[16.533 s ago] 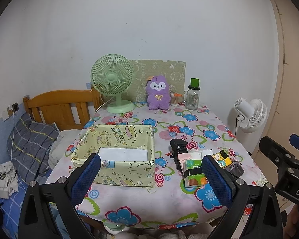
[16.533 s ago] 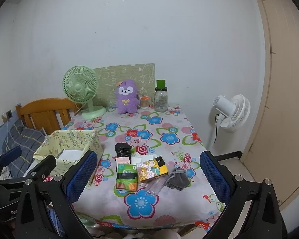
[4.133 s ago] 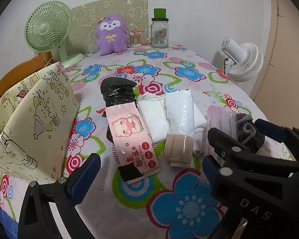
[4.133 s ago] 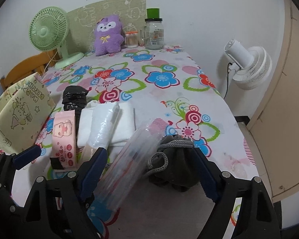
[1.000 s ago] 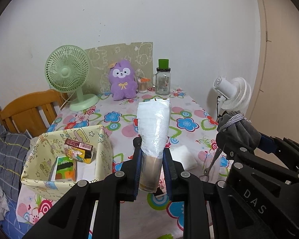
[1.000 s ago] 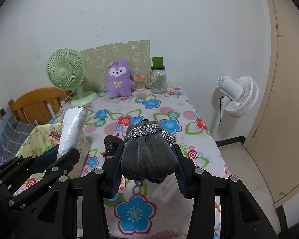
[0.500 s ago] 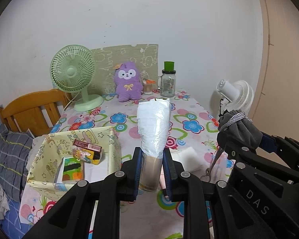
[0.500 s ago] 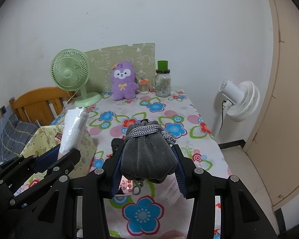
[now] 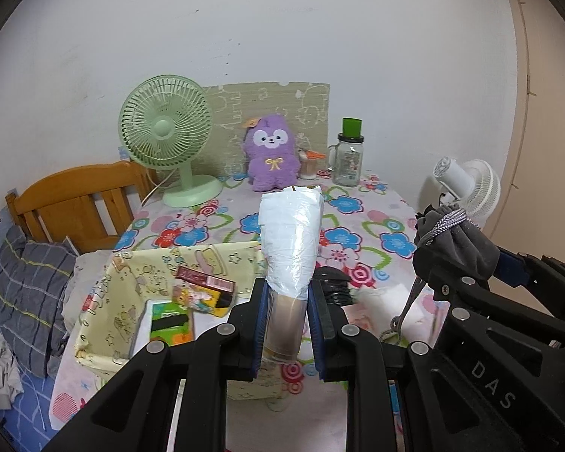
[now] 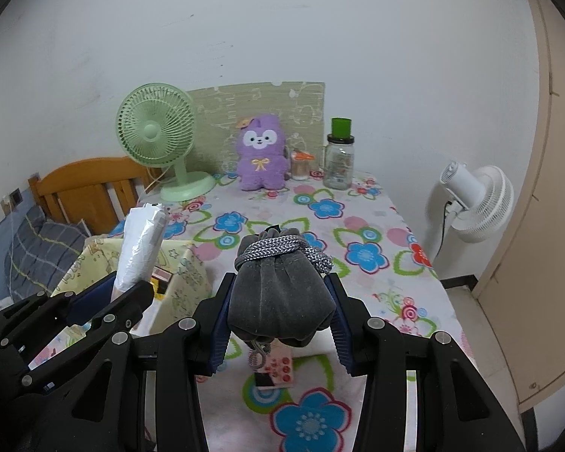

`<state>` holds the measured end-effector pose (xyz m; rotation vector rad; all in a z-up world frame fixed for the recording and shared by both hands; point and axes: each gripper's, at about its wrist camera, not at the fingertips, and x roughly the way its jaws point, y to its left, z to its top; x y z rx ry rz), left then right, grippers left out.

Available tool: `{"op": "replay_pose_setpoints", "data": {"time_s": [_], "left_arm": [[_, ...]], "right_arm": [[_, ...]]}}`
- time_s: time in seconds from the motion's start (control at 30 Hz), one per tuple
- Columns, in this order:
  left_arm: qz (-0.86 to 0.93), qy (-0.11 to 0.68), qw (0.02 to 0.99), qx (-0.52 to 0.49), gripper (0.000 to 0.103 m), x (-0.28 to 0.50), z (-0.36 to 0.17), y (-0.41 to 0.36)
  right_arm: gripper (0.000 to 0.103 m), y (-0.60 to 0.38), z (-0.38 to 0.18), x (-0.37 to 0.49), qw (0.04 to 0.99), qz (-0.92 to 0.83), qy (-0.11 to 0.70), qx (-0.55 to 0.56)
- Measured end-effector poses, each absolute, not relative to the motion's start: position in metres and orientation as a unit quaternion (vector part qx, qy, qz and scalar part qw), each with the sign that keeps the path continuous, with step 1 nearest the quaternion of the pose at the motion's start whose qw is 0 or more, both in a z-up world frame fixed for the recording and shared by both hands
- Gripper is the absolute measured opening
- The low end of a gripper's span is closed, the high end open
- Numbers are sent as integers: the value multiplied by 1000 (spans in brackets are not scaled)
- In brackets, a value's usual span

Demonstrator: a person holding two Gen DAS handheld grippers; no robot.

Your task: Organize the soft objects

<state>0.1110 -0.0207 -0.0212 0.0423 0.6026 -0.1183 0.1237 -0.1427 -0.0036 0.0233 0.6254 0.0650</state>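
The room was lit softly and evenly, with only faint shadows on the white wall. Both pictures curved strongly at the edges, and their corners were black. Things stayed sharp. The plastic-wrapped pack showed a little shine.

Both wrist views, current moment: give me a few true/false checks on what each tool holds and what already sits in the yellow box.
1. The left tool is shut on a clear-wrapped white packet. True.
2. The right tool is open, holding nothing. False: it is shut on a grey drawstring pouch.
3. The yellow fabric box already holds a green packet and a yellow-and-red packet. True.
4. The purple plush lies inside the box. False: it stands at the far edge of the table, between the green fan and the glass jar.
5. The pink packet lies on the table beneath the right tool. True.
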Motion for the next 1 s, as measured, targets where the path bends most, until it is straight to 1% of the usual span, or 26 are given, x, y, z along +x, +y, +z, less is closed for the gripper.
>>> {"op": "replay_pose_setpoints", "data": {"time_s": [0.27,1.0], "left_arm": [[-47,300,953,14,19,123,-26,7],[-7,337,941,-10,21,160,-62,77]], "right_arm": [[49,-114,-7,136,948,50,315,2],[49,-43,-21,180,939,107,327,-21]]}}
